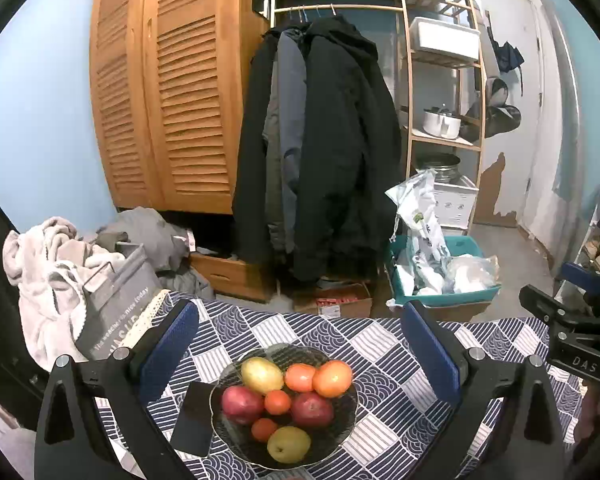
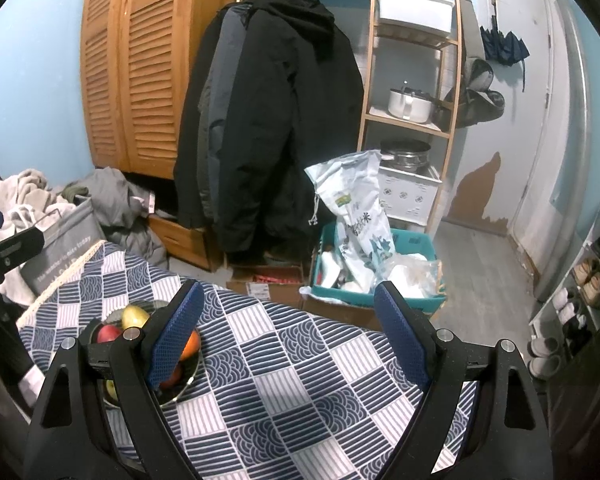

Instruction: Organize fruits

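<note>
A glass bowl (image 1: 346,432) is set on the blue-and-white patterned tablecloth (image 1: 388,364), near the table's left side, with a dark phone (image 1: 193,420) lying flat just beside its left rim. The bowl is heaped with fruit: a yellow mango (image 1: 262,375) at the back, long axis tilted back-left to front-right, two red apples (image 1: 242,404) in the middle, a big orange (image 1: 332,378) at the right with smaller oranges (image 1: 277,402) dotted between, and a yellow pear (image 1: 289,444) at the front.

The left gripper (image 1: 300,350) is held over the bowl, spread wide and holding nothing — the fruit is framed between its blue pads (image 1: 168,350).

The right gripper (image 2: 290,332) is spread just as wide over bare cloth to the bowl's right, also empty-handed — the bowl (image 2: 190,380) is glimpsed behind its left finger.
</note>
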Action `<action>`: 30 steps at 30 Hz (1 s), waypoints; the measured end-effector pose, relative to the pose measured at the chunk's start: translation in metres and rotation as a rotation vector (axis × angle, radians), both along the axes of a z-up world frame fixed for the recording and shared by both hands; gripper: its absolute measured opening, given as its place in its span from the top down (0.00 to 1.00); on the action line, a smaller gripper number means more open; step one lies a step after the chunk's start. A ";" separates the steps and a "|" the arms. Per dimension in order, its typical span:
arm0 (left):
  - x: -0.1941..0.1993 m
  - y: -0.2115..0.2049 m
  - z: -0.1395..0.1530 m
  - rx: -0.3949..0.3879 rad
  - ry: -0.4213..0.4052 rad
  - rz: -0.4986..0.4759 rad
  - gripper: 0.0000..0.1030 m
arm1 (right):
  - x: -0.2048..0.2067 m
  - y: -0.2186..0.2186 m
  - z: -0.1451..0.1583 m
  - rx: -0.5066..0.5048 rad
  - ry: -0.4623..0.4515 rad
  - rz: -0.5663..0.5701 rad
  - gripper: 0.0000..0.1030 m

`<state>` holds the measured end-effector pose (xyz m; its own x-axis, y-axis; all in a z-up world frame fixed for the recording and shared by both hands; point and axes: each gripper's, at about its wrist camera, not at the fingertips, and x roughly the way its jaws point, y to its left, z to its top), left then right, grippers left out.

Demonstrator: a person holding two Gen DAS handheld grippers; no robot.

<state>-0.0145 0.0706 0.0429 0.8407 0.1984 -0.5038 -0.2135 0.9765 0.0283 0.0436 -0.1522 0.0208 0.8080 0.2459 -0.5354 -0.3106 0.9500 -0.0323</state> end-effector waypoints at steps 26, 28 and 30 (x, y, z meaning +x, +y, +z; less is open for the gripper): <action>0.001 0.001 0.001 -0.015 0.013 0.008 0.01 | 0.000 0.000 0.002 0.000 -0.003 0.000 0.17; 0.001 0.001 0.001 -0.014 0.013 0.009 0.01 | 0.000 0.000 0.002 0.001 -0.003 0.001 0.17; 0.001 0.000 0.001 -0.014 0.013 0.007 0.01 | 0.000 0.000 0.002 0.001 -0.002 0.001 0.17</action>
